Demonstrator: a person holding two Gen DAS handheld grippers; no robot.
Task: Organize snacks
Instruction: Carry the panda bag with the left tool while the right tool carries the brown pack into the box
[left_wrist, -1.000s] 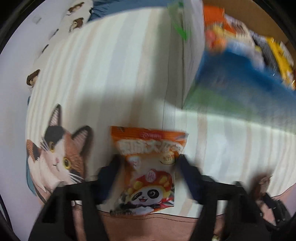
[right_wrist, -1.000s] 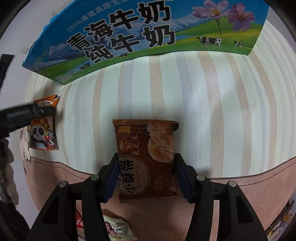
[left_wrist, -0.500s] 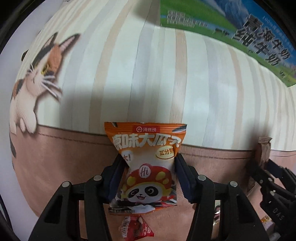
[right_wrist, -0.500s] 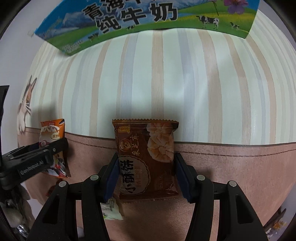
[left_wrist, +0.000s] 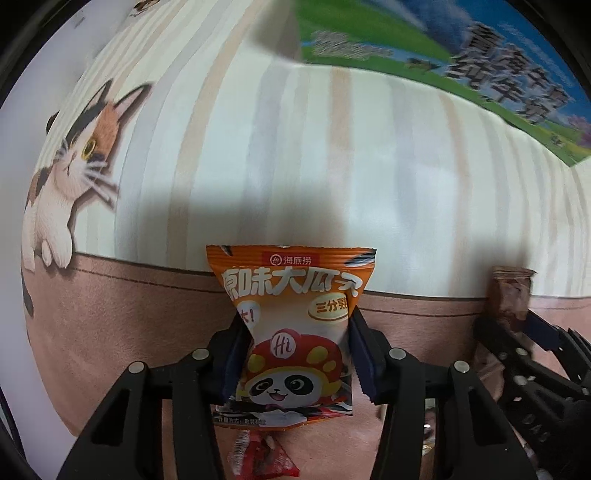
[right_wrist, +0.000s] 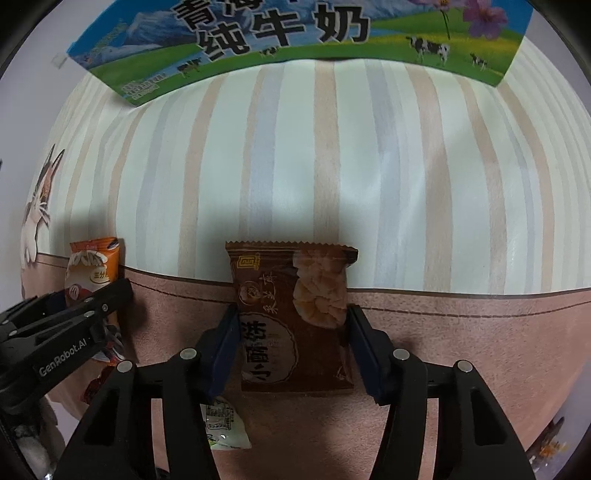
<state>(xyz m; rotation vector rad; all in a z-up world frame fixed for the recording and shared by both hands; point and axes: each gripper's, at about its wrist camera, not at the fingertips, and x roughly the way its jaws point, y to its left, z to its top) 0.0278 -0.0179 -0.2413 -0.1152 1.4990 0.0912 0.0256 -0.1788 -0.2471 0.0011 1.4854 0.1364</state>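
My left gripper (left_wrist: 295, 354) is shut on an orange panda snack packet (left_wrist: 291, 332), held upright above the striped and pink tablecloth. My right gripper (right_wrist: 290, 347) is shut on a brown pastry packet (right_wrist: 295, 317), also held upright above the cloth. In the left wrist view the right gripper (left_wrist: 517, 332) shows at the right with the brown packet (left_wrist: 508, 291). In the right wrist view the left gripper (right_wrist: 88, 314) shows at the left with the orange packet (right_wrist: 94, 273).
A blue and green milk carton box (right_wrist: 295, 40) stands at the far side; it also shows in the left wrist view (left_wrist: 461, 70). A red packet (left_wrist: 258, 458) and a white-green packet (right_wrist: 221, 424) lie below the grippers. A printed cat (left_wrist: 74, 162) is at the left.
Both grippers have kept their packets. The left wrist view has swung from the box's end to the cloth's pink border. The right gripper has drawn back a little from the milk box.
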